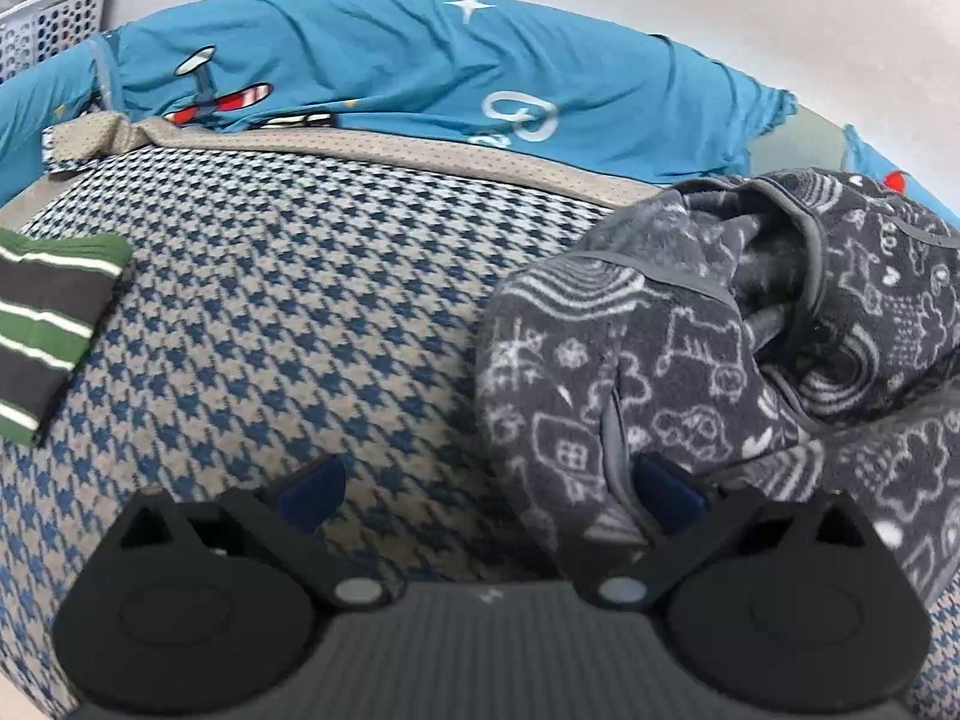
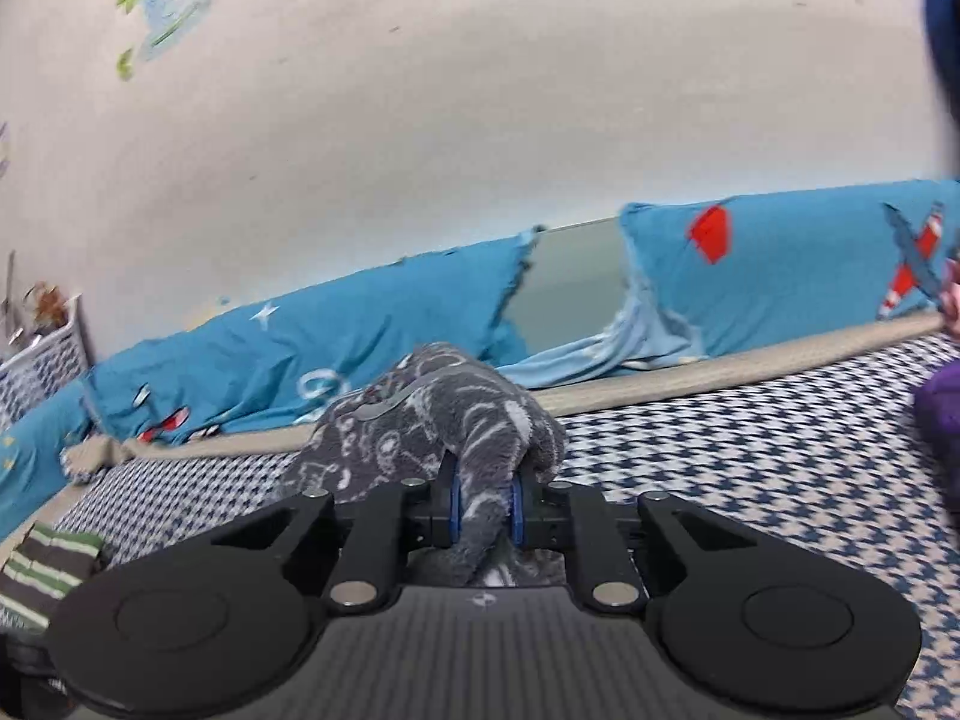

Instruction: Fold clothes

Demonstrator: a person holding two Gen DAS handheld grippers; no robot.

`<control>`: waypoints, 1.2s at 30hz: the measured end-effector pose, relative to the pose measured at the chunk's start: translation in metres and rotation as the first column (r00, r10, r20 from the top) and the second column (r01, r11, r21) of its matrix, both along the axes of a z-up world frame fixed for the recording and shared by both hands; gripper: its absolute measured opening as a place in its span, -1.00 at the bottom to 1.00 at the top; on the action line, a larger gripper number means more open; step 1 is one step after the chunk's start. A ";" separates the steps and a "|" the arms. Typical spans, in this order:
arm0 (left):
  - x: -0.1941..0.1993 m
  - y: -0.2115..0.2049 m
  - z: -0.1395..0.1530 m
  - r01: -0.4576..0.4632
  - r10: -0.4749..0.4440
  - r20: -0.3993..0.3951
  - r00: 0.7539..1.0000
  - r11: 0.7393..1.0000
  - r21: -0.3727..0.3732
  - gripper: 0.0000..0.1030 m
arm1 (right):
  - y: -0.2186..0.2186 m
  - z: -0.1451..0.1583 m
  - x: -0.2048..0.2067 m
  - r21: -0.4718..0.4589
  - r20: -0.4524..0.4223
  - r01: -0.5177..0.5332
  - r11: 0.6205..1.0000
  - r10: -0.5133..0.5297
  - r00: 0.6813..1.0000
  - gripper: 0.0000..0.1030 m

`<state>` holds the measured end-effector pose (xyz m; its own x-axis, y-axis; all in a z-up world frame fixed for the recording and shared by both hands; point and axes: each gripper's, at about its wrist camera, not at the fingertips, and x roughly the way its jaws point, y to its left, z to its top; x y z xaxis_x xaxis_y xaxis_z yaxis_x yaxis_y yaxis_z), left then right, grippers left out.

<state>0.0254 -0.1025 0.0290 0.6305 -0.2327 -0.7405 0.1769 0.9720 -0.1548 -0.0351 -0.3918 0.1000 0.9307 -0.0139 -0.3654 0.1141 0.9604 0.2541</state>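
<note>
The right tongs (image 2: 485, 510) pinch a fold of the grey fleece (image 2: 432, 420), lifting it off the houndstooth bed (image 2: 750, 468). The left tongs (image 1: 489, 492) stand open, one blue pad (image 1: 669, 489) against the fleece's edge, gripping nothing. A folded striped garment (image 1: 48, 324) lies at left; blue pillows (image 1: 420, 72) line the wall behind

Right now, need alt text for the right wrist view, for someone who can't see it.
The right gripper is shut on a bunched fold of a grey fleece garment with white doodle print, lifting it off a blue-and-white houndstooth bed cover. Behind run blue pillows against a pale wall; a folded green-striped garment lies at lower left.
</note>
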 end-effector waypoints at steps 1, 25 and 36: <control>-0.002 -0.003 0.001 0.015 -0.015 0.006 1.000 1.000 -0.015 1.00 | -0.004 0.001 -0.002 0.000 0.005 0.019 1.000 -0.019 1.000 -0.77; -0.025 -0.074 -0.004 0.227 -0.227 0.037 0.973 0.974 0.011 1.00 | -0.071 0.002 -0.030 -0.023 -0.014 0.130 0.991 -0.130 0.991 -0.49; -0.029 -0.082 -0.011 0.257 -0.258 0.033 0.966 0.966 0.029 1.00 | -0.019 -0.009 -0.011 -0.056 -0.050 -0.148 0.987 0.146 0.988 -0.02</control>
<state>-0.0034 -0.1845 0.0177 0.5782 -0.3732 -0.7256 0.4269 0.8962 -0.1208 -0.0457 -0.4108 0.0910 0.9066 0.0987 -0.4103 -0.0192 0.9809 0.1935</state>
